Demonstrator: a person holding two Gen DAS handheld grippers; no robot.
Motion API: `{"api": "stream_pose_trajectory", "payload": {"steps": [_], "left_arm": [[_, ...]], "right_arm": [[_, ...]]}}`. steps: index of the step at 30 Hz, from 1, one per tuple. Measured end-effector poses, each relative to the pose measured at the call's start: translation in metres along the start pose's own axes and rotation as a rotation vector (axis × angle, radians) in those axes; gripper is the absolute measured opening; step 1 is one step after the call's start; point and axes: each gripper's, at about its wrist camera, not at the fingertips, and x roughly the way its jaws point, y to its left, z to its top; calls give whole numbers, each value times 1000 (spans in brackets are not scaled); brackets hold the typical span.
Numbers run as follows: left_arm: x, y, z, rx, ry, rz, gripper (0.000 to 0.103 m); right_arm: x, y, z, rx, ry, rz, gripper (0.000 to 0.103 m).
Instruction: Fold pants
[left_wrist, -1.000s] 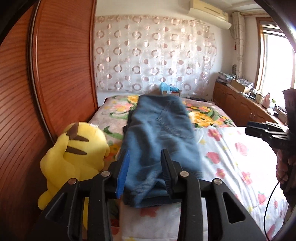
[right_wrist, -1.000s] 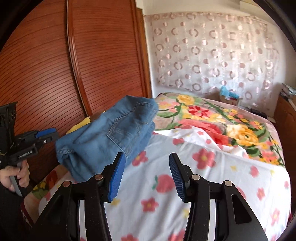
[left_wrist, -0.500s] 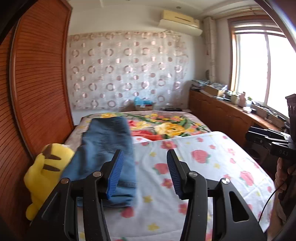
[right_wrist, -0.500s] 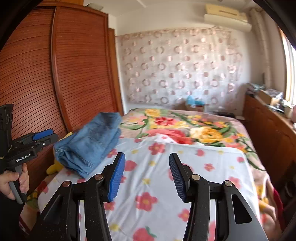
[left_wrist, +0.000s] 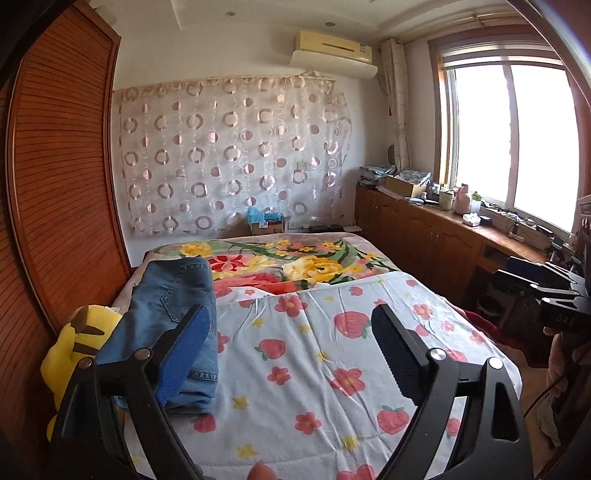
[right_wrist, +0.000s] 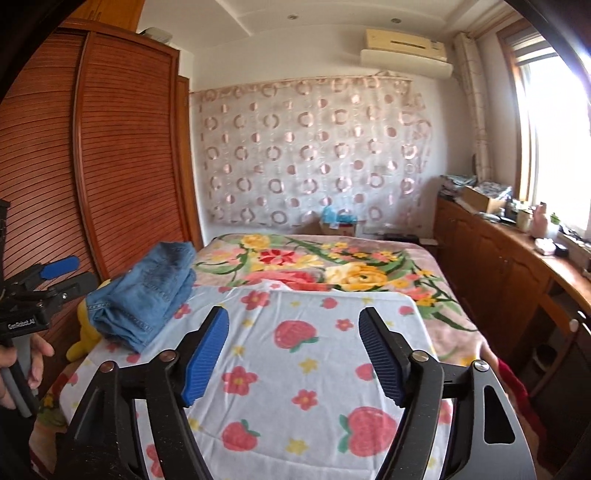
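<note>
1. The folded pants (left_wrist: 173, 325) lie on the left side of the bed (left_wrist: 332, 369), near the wooden wardrobe (left_wrist: 62, 184).
2. They rest partly on the light sheet with strawberries (right_wrist: 314, 350) and partly on the flowered blanket (right_wrist: 332, 266) behind it.
3. A yellow plush toy (left_wrist: 70, 350) sits just beside the pants, between them and the wardrobe.
4. The left claw (left_wrist: 288, 347) hangs over the sheet; its jaws are opening and nothing is between them.
5. Its blue pad (left_wrist: 181, 362) stands in front of the pants in the picture, not pressing them.
6. The right claw (right_wrist: 291, 350) is also opening over the sheet and is empty.
7. In the right camera view, a hand (right_wrist: 22, 365) holds the handle of the left claw at the left edge.
8. A wooden bench (left_wrist: 461, 236) with small things runs under the window (left_wrist: 509, 136).
</note>
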Motion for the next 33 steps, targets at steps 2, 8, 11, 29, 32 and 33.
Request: {"api": "stream_pose_trajectory", "payload": {"steps": [2,8,11,29,32,33], "left_arm": [[-4,-5,2,5,-7,10,90],[-7,-11,-2,-8,3,29,90],[-5,-11,-5,-20,24,13,90],[-4,-15,-9,-10,28,29,90],[-5,-15,-9,-11,26,28,90],[-5,-17,-10,-10,24,29,90]], "right_arm": [[-2,4,-1,6,-9,3,76],[-1,16,-6,13,-10,0,76],[-2,17,-8,20,-15,-1,76],[-3,-5,-9,31,-26,1,76],[-3,-6,-9,31,-26,-3,76],[-4,-7,-10,31,-26,-1,76]]}}
